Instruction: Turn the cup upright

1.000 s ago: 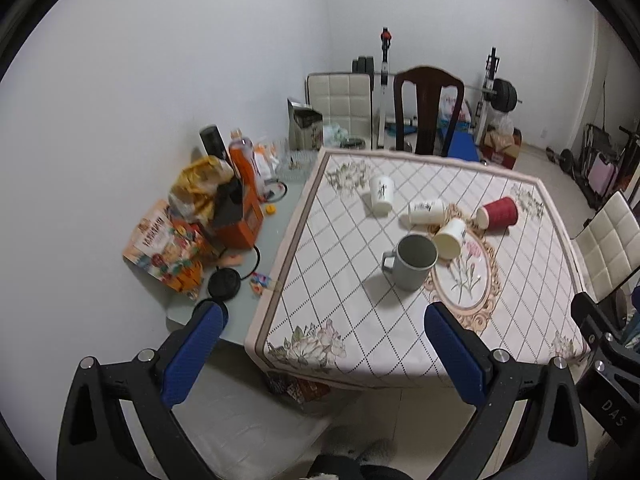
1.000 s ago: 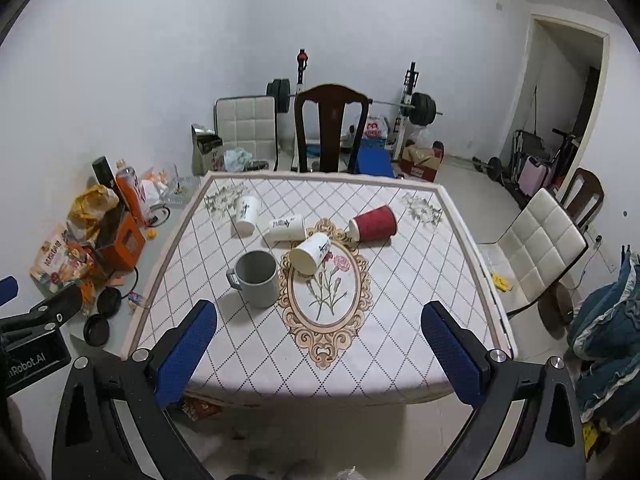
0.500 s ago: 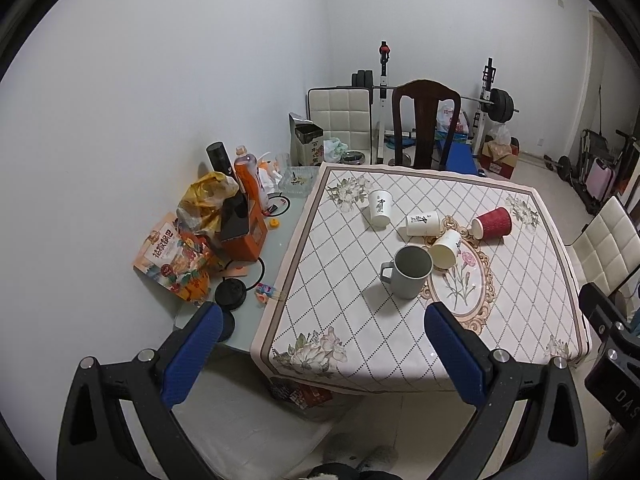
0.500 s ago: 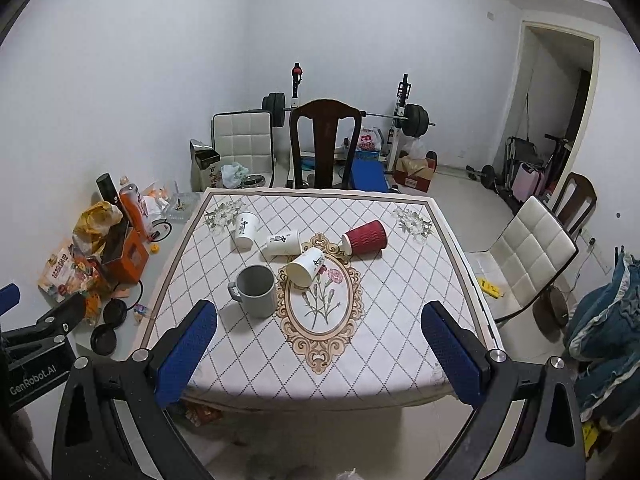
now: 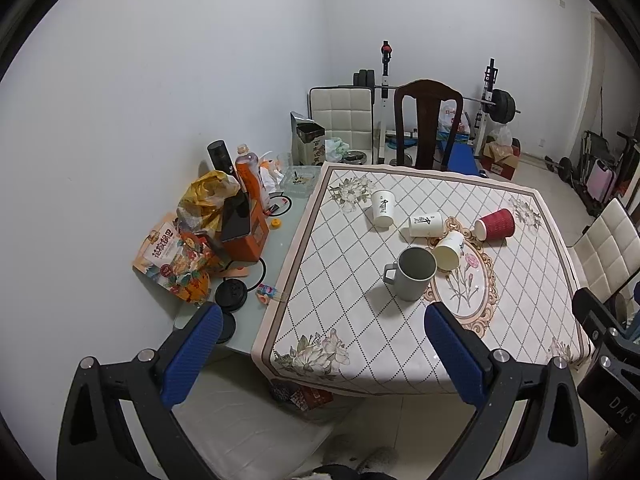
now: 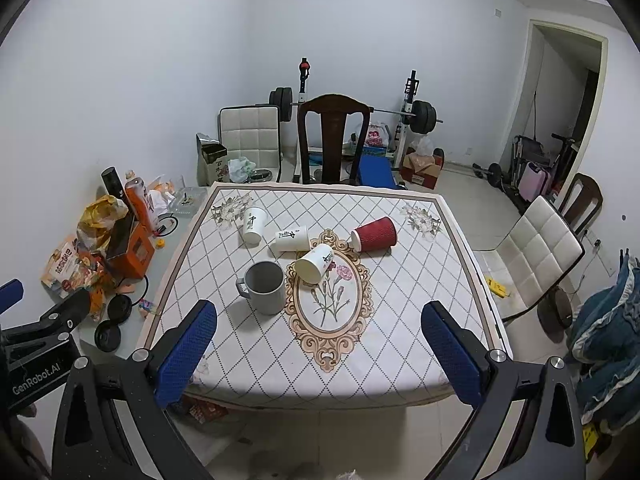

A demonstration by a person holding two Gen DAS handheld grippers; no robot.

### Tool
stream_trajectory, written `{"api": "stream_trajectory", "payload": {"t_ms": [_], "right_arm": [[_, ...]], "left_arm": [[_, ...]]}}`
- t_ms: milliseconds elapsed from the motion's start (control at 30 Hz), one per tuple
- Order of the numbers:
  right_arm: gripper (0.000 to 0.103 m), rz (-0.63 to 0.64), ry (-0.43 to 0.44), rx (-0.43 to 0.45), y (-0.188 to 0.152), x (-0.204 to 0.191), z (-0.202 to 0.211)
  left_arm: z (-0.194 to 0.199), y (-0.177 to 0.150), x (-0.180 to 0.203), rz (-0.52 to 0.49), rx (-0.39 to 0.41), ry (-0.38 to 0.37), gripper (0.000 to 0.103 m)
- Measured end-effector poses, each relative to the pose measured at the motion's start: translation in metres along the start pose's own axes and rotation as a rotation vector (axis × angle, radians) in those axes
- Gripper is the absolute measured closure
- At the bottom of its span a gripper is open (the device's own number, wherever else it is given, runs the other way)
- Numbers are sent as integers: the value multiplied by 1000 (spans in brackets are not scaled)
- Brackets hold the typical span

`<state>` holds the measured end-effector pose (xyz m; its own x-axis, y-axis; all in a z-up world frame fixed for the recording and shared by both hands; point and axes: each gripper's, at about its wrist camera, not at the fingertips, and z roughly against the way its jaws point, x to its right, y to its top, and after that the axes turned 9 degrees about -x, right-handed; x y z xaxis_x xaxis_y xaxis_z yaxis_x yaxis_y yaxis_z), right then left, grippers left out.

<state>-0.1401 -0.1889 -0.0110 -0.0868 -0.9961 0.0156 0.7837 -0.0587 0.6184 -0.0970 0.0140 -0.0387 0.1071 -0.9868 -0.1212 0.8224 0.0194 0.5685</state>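
2 hand-held grippers (image 5: 320,354) (image 6: 318,354) wide open, seemingly empty, cups (image 6: 314,263) untouched

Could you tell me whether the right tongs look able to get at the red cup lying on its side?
Probably yes: the right tongs are open and empty, and the red cup lies apart from the white cups, with bare tablecloth on its right side.

Right gripper (image 6: 319,354) fingers spread, empty, short of table (image 6: 400,344); red cup (image 6: 375,233) on side.
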Motion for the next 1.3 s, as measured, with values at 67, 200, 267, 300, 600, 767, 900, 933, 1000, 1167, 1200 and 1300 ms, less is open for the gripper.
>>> {"api": "stream_trajectory", "payload": {"t_ms": [67,200,267,300,600,767,900,933,1000,1167,1200,1300], "right_arm": [[0,2,3,-5,1,-1,-1],[0,7,6,-13,1,-5,-6],[0,7,11,-19,0,-7,-8],[0,7,13,-21,1,-8,-9],[0,-2,23,-36,1,-12,-13],[0,-6,27,-40,1,-16,-14],[0,-6,26,-41,1,-20,-14],[0,-6,26,-40,1,-19,-14],[0,-6,27,-41,1,-19,-14],[0,-6,28,-41,1,-20,-14],[0,-5,28,-41,2,-21,-14],[0,-6,27,-42,2,-22,-14]], "left_arm": [[-1,0,-1,1,2,-3,0],[-1,-1,-4,0,-2,5,0],[-2,-1,-4,-2,-1,8,0],[-1,-1,-5,-4,1,10,0],[0,-2,-5,-4,7,12,0],[1,0,-8,-7,10,9,0],[2,2,-9,-7,11,7,0],[2,2,-9,-7,11,9,0],[3,2,-9,-8,11,11,0],[3,3,-9,-8,10,10,0],[3,3,-9,-9,10,11,0],[3,3,-9,-5,11,9,0]]}}
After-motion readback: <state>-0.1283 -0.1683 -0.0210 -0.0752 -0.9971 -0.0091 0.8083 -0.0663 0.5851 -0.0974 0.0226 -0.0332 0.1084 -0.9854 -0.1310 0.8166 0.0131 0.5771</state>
